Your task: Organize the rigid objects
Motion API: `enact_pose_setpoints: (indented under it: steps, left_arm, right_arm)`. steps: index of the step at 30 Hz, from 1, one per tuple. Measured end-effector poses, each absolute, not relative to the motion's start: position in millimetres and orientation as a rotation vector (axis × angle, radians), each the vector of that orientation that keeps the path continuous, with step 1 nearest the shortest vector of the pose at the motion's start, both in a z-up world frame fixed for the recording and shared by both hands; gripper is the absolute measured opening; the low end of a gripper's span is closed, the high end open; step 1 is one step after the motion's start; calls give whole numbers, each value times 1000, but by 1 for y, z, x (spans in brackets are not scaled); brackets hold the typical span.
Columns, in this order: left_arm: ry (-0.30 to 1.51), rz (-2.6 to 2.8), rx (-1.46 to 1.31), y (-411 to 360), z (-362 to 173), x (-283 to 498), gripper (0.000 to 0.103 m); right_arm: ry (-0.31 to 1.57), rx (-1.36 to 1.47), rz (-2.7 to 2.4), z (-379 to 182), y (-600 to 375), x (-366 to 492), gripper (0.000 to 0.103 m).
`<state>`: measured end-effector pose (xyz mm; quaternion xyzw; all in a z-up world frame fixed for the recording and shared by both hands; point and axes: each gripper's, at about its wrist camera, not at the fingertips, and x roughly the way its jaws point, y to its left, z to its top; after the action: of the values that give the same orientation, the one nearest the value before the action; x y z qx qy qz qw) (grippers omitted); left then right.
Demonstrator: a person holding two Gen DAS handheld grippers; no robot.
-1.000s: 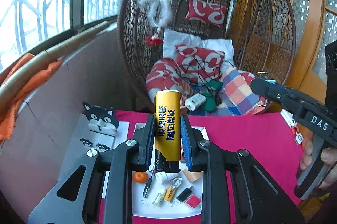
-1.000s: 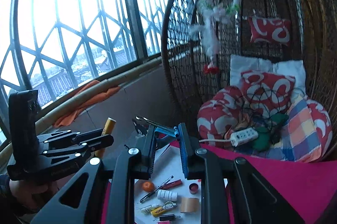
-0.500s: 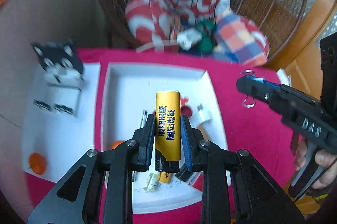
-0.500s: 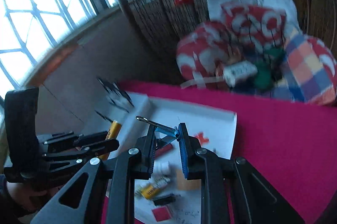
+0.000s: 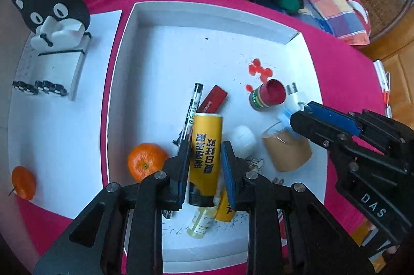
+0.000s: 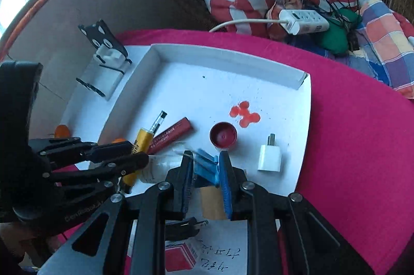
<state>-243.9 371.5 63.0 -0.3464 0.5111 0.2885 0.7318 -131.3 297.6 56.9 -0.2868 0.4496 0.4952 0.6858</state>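
Both your wrist cams sit right behind the fingers, looking steeply down, close over the shallow white cardboard tray on the magenta tablecloth. The left view looks from the tray's near-left side, the right from its near-right. Both share the tray, the red-capped jar and each other's gripper.

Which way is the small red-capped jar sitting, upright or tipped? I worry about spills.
Upright: the small red-capped jar stands in the white tray, its round cap facing up.
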Motion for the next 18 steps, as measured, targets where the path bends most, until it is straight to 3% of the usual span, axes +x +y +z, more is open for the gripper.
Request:
enact_pose_setpoints:
  steps: [1,2,3,5,6,9,11,12,18]
  left_arm:
    - [1126,630,-765,371,62,-244,23]
    - [1126,622,-770,371,62,-244,31]
    - [1122,619,-775,370,61,-244,56]
    - [1112,663,-751,369,64,-247,81]
    - [1089,673,-747,369,67,-251,89]
    - [1046,698,-744,368,77,-263,89]
    - [1011,732,-734,367,86,-271,89]
    - [998,752,-728,366,90,-275,89]
    - [943,776,-697,355,109,-285,89]
  right_arm:
    - [1010,-644,1104,55,298,-131,20]
    - [1011,-645,1099,55,298,-132,20]
    - [1008,-648,1092,54,297,-132,20]
    - [980,-653,1075,56,294,-133,23]
    - [975,-647,1077,57,292,-132,25]
    - [953,-610,1027,63,283,-126,57]
    - [957,-565,1007,66,276,-120,93]
    - [964,-536,1011,68,272,-117,101]
    - [929,-528,1017,80,263,-130,103]
